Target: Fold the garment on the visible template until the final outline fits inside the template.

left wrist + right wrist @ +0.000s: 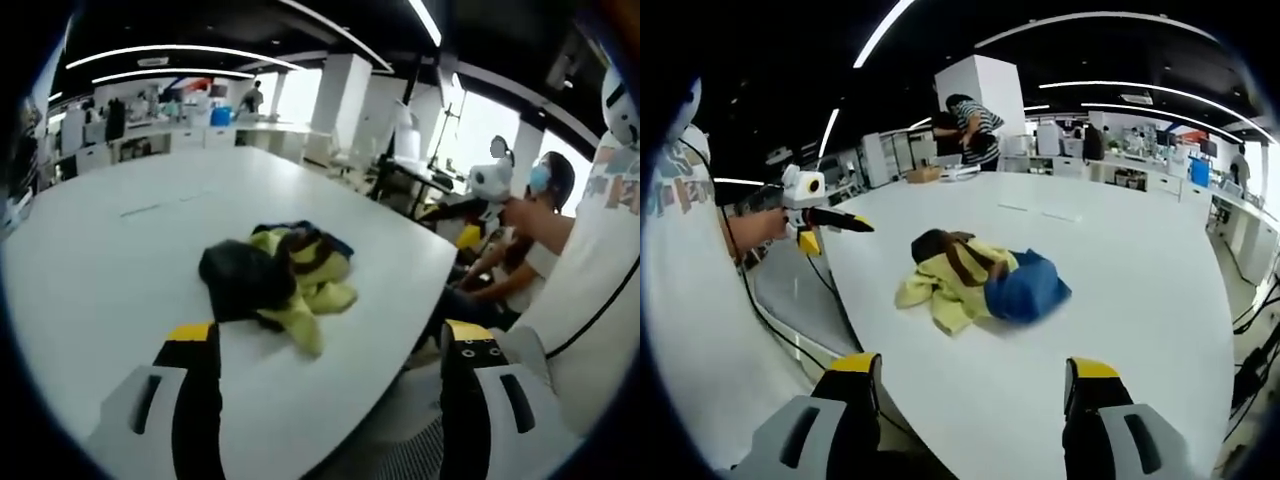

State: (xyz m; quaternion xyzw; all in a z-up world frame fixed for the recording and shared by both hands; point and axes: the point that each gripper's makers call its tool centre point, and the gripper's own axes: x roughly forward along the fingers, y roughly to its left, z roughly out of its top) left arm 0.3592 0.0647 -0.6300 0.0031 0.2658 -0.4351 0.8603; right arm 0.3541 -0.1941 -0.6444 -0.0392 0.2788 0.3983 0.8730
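A crumpled garment (285, 275) of yellow, dark brown and blue cloth lies bunched on the white table (120, 260). My left gripper (330, 338) hovers short of it near the table's edge, jaws wide apart and holding nothing. In the right gripper view the same garment (975, 280) shows its blue part to the right. My right gripper (973, 368) is open over the near table edge, apart from the cloth. The left gripper (852, 224) enters from the left, held in a hand (760, 232). Faint marks (1040, 212) lie on the table beyond the garment.
A masked person (540, 215) sits at the table's right side. A white shirt (680, 320) is close on the left. Someone in a striped top (970, 125) bends at the far end. Desks and chairs (390, 160) stand behind.
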